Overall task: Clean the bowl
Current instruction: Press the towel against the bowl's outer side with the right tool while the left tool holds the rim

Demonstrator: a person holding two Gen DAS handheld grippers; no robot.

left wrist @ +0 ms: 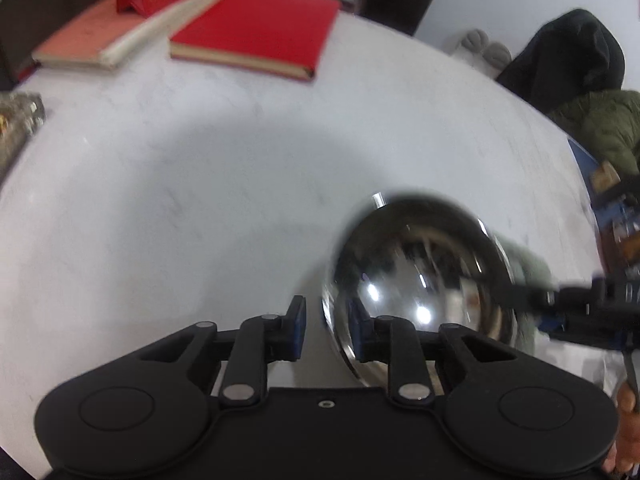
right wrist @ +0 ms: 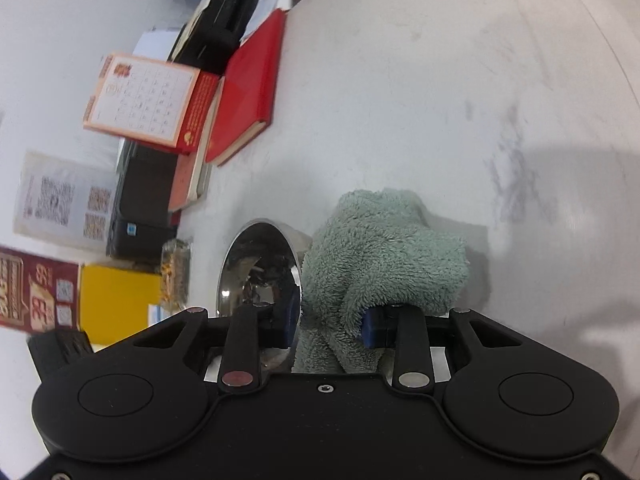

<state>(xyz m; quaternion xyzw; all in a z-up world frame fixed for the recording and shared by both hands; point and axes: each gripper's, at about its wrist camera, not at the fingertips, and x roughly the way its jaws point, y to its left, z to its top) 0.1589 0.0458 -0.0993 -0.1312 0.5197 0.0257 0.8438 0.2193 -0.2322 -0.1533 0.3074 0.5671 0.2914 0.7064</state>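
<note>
- The shiny round steel bowl (left wrist: 416,280) is tipped on its side over the pale marble-look table (left wrist: 160,200), its hollow facing the right gripper, likely so the cloth can reach inside.
- The left gripper (left wrist: 326,330) has its jaws narrow across the bowl's near rim, one blue pad outside the wall, the other inside; it appears to pinch the rim to steady the bowl.
- The right gripper (right wrist: 330,322) is clamped on a fluffy grey-green towel (right wrist: 384,256), bunched into a wad just right of the bowl's open mouth, touching or nearly touching its rim.
- Red hardback books (left wrist: 256,28) lie at the table's far edge, well apart from the work.
</note>
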